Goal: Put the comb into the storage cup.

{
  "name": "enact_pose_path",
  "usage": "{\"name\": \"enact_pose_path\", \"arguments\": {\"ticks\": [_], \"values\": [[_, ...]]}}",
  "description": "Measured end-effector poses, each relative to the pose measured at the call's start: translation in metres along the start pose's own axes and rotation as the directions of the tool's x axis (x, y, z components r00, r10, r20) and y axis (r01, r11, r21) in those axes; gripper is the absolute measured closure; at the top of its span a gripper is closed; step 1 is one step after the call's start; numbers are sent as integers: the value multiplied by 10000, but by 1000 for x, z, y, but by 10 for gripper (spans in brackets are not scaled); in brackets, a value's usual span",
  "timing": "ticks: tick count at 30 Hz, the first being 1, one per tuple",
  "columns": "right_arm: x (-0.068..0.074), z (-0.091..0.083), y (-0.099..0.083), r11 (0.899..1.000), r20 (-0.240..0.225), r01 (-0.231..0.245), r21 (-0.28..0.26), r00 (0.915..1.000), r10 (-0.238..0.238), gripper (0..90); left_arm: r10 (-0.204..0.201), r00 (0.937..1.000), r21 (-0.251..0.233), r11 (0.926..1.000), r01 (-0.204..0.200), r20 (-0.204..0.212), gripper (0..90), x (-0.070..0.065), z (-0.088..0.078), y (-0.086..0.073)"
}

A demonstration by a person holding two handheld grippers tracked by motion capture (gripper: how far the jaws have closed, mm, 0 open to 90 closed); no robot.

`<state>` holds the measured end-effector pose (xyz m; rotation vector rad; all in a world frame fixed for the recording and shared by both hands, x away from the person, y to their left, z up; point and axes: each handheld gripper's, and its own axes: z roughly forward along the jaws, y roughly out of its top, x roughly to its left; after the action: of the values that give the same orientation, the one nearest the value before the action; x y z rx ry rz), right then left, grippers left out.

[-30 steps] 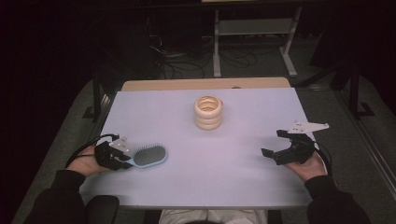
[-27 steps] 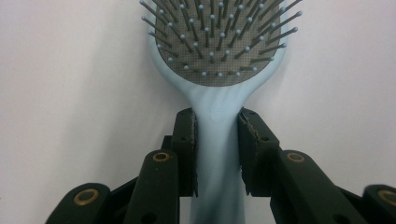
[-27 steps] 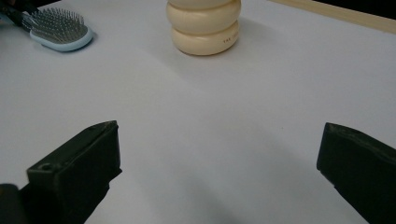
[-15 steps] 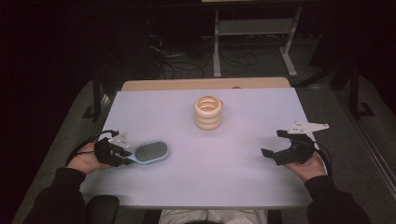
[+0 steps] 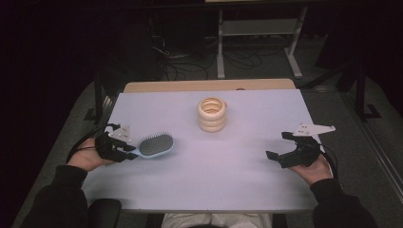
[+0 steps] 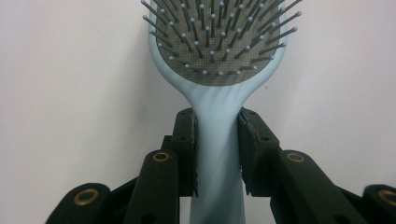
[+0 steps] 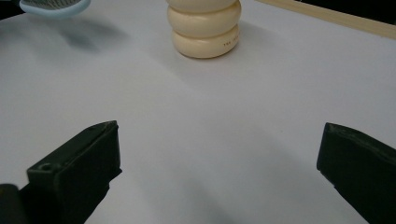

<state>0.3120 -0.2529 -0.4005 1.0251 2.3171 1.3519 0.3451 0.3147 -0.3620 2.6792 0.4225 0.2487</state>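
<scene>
A pale blue plastic hairbrush (image 6: pixel 219 70) lies at about 9 o'clock on the matte lavender-white tabletop (image 5: pixel 209 175), its oval head carrying a dark grey cushion set with thin pins, each tipped with a small light bead. The left claw (image 6: pixel 217 154) has its black jaws closed flat against both sides of the smooth narrow handle just below the head. In the left gripper view the top of the head is cut off by the frame edge, and the handle's lower end runs out of the picture between the jaws.

Toward 12 o'clock from the tabletop's centre stands a stack of cream rings (image 5: pixel 212 114), rounded and doughnut-like, with a hollow middle; three tiers can be counted from above. In the right gripper view its top is cropped, and small dark print on the bottom ring is too fine to read.

At 3 o'clock the right claw (image 7: pixel 219 177) gapes wide with nothing between its blocky matte jaws. The person's sleeves are dark, and the surroundings beyond the tabletop are too dim to make out clearly.
</scene>
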Motion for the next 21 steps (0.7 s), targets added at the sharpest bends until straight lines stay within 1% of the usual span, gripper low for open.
{"name": "enact_pose_path", "arguments": {"ticks": [9, 12, 17, 18, 21], "values": [[1, 0, 0, 10000, -8, 47, 2, 10000, -47, 0, -218, 9997, -178, 9996, 217, -110, 701, 8, -11, 10], [1, 0, 0, 10000, -17, 53, 21, 10000, -53, 0, -217, 9996, -187, 9996, 213, -170, 700, 10, -15, 14], [1, 0, 0, 10000, -19, 51, 9, 10000, -51, 0, -74, 9998, -170, 9998, 71, -188, 700, 10, -20, 20], [1, 0, 0, 10000, -22, 65, 14, 10000, -64, 0, -132, 9998, -209, 9997, 128, -173, 700, 9, -20, 21], [1, 1, 0, 10000, -15, 61, 11, 10000, -61, 0, -42, 9999, -127, 9999, 40, -165, 700, 8, -22, 25]]}}
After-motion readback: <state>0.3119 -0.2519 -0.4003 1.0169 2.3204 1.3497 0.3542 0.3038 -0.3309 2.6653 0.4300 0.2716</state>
